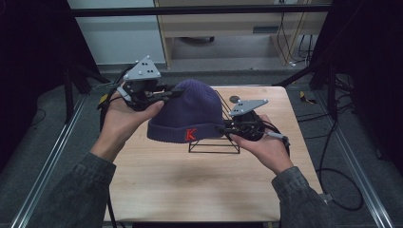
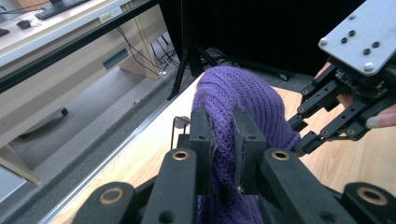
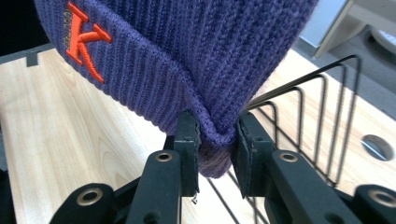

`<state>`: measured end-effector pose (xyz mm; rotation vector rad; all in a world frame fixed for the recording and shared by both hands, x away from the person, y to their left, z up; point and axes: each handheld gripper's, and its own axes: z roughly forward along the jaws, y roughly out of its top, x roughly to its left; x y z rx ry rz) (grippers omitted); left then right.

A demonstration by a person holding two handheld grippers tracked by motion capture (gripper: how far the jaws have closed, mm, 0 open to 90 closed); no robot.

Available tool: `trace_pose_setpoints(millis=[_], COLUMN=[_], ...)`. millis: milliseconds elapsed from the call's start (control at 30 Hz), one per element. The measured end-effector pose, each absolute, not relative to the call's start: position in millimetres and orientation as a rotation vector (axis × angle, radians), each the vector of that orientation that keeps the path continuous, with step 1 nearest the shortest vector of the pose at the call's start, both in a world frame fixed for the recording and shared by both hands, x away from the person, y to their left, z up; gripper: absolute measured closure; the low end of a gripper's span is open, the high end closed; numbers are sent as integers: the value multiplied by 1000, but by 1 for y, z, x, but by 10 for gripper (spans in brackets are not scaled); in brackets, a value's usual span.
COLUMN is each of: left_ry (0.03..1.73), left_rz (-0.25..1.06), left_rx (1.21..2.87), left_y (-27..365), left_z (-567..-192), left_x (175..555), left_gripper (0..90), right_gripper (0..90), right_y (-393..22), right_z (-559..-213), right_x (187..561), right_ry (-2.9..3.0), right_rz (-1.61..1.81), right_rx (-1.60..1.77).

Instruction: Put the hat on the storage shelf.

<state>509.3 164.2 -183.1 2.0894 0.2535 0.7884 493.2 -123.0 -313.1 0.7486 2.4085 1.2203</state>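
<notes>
Black jaws of our left gripper (image 2: 223,154) fill the bottom of the left gripper view, pinched on a fold of the purple knit beanie (image 2: 236,100), wool squeezed tight between the pads. In the right gripper view our right gripper (image 3: 215,149) clamps the beanie's (image 3: 187,56) ribbed cuff at its lower edge, the knit bunched between the two pads; an orange embroidered K (image 3: 84,39) sits at upper left of that frame.

Seen from the high view, we hold the beanie (image 1: 190,111) stretched between both tools at the centre of the frame, raised above the wooden table (image 1: 190,185). Our left gripper (image 1: 166,95) grips it at the upper left, by the crown; our right gripper (image 1: 223,128) grips the cuff at lower right, beside the K (image 1: 191,134). A black wire rack (image 1: 214,145) stands on the table directly under and behind the beanie, its bars showing at lower right of the right gripper view (image 3: 322,126). Just past the rack, a round hole (image 1: 234,99) marks the tabletop.
</notes>
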Motion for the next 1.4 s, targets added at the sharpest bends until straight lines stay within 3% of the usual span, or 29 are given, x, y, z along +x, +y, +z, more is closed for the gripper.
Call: trace_pose_setpoints(millis=[833, 1400], left_ry=[240, 260], left_rz=[756, 717], left_rx=[2050, 2056], left_y=[126, 108], left_z=[-166, -181], left_x=[556, 594], left_gripper=[797, 796], right_gripper=[737, 738], right_y=[-154, -168], right_z=[-289, -293], right_x=[526, 551], right_ry=[2334, 2313], right_rz=[1185, 1126], right_rx=[831, 893])
